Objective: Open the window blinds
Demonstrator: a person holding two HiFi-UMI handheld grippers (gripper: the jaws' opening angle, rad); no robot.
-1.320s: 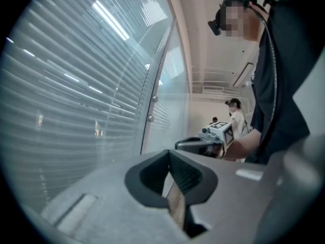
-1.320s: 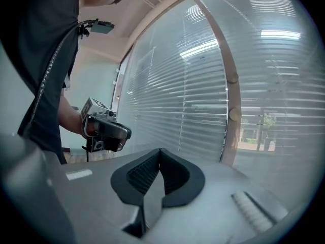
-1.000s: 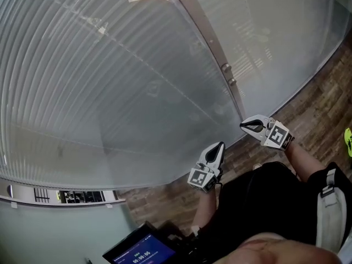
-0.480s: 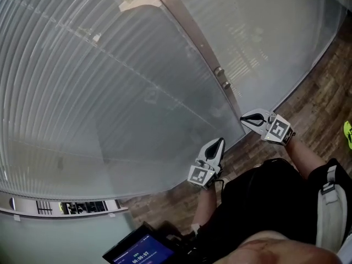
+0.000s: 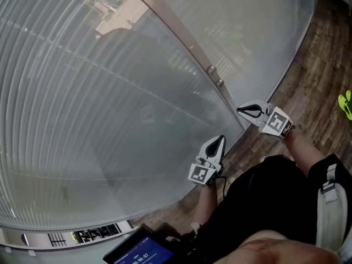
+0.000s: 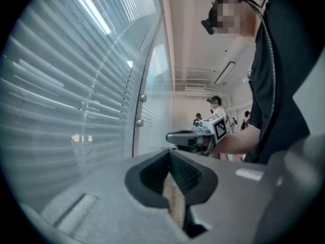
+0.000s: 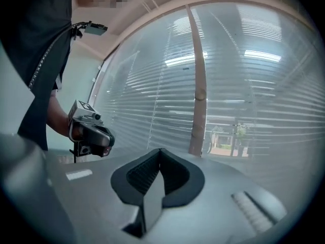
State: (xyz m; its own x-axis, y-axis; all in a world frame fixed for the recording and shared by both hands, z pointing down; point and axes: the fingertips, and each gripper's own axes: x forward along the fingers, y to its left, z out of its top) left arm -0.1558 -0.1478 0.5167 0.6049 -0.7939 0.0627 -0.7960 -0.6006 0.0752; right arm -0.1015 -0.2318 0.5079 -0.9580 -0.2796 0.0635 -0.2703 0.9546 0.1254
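Lowered horizontal window blinds (image 5: 82, 92) sit behind a glass pane, and the outside shows dimly between the slats. A metal mullion (image 5: 181, 32) with two small knobs (image 5: 212, 70) divides the panes. My left gripper (image 5: 219, 142) is shut and empty, pointing at the glass low down, left of the mullion. My right gripper (image 5: 241, 110) is shut and empty too, its tip just right of the mullion's lower end, below the knobs. In the left gripper view the shut left gripper (image 6: 170, 152) faces the right gripper (image 6: 195, 134). In the right gripper view the right gripper (image 7: 160, 151) faces blinds (image 7: 244, 80) and mullion (image 7: 198, 100).
A wood floor (image 5: 319, 59) runs along the foot of the window. A dark screen (image 5: 140, 252) sits low by my body. Something yellow-green (image 5: 346, 104) lies at the right edge. People stand far back in the room (image 6: 216, 103).
Both grippers have risen a little along the glass, the right one more. The head view has shifted, so the mullion and knobs sit higher and further left in the picture.
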